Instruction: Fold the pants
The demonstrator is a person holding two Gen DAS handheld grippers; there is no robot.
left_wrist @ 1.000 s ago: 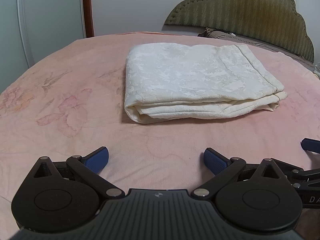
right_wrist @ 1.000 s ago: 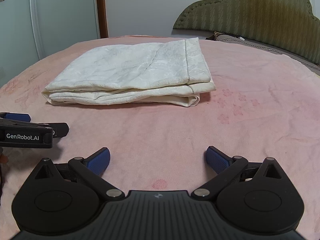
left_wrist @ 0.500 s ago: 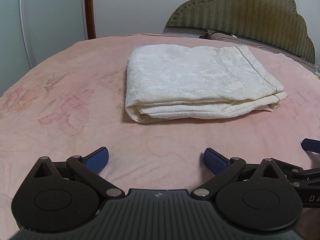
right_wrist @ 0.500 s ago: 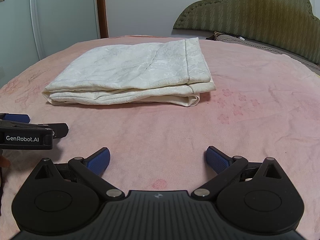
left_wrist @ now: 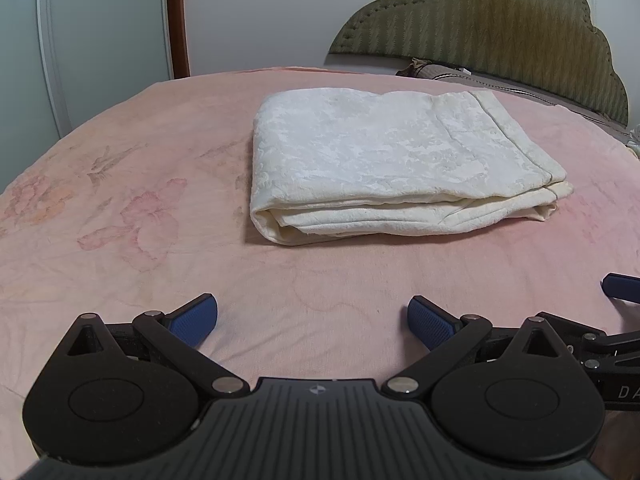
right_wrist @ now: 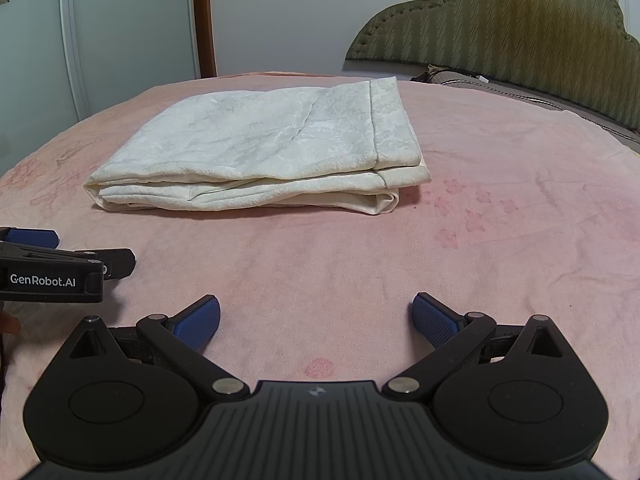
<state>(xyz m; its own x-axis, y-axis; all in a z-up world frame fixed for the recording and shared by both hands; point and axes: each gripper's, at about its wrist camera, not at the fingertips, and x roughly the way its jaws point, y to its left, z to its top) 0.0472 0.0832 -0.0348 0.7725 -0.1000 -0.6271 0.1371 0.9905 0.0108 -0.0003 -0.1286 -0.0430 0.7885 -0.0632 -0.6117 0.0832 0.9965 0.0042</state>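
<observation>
- I see the left gripper (left_wrist: 313,315) spread wide, nothing between its blue pads (left_wrist: 195,319), low over the pink bedspread (left_wrist: 120,216).
- Right gripper (right_wrist: 316,315) is the same: jaws wide apart, empty, blue pads (right_wrist: 434,317) clear of any cloth.
- Pants (left_wrist: 396,164) are folded into a flat cream rectangle lying on the bedspread, at 12 o'clock from the left gripper and well apart from its tips.
- In the right wrist view the pants (right_wrist: 272,156) sit at roughly 11 o'clock from the right gripper, also untouched.
- Fold stack: rounded fold edge faces the left gripper at the pile's near left corner; several layers show along the near side. Hem band runs along the pile's right end.
- Grippers sit side by side: the left one (right_wrist: 60,264) shows at 9 o'clock in the right wrist view, with "GenRobot.AI" lettering on its side; a blue pad of the right one (left_wrist: 622,286) pokes in at 3 o'clock in the left wrist view.
- A sliver of a finger (right_wrist: 8,322) shows at the left frame edge in the right wrist view, under the left gripper body.
- Background: olive scalloped headboard (left_wrist: 500,20) at 1 o'clock, a pillow edge (left_wrist: 460,76) just below it, white wardrobe door (right_wrist: 120,32) with flower decals at 10 o'clock, brown wooden post (left_wrist: 178,16) beside it.
- Bedspread has faded floral prints at 9 o'clock of the pants.
</observation>
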